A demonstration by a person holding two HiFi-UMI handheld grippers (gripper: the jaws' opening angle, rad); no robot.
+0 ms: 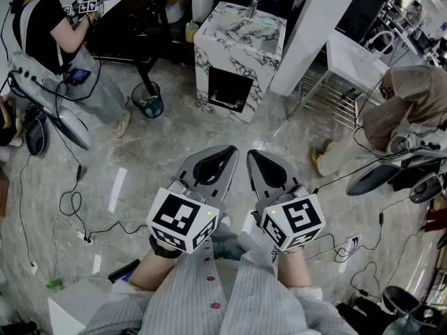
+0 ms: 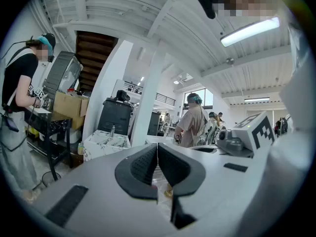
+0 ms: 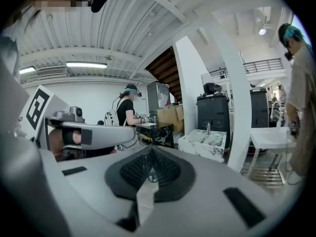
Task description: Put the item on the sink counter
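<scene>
I'm holding both claws out in front of me, side by side and low over the grey stone floor [image 1: 140,152]. My left claw [image 1: 227,153] is sitting fully closed and carrying nothing. The left gripper view is showing its ribbed pads [image 2: 144,164] pressing together, with only floor beyond them. My right claw [image 1: 255,155] is doing the same: its pads [image 3: 134,170] are meeting at the tips with nothing pinched between them. The two claws are hanging just beside each other, not touching.

The marble sink desk [image 1: 230,54] is standing straight ahead across the floor, well apart from both claws and right beside a white pillar [image 1: 314,19]. A dark square opening is showing in its front face. As for the item itself, I can't tell which thing it is, and neither claw is holding it.

A yellow bottle [image 1: 191,31] is sitting on the floor just beside the sink desk's left side. A round bin [image 1: 147,102] is standing a little further left. At the far left a person [image 1: 52,40] is working at a black desk [image 1: 136,19]. On the right another person [image 1: 405,110] is bending down near a white desk [image 1: 349,58]. Black cables [image 1: 73,208] are trailing over the floor on both sides of me.
</scene>
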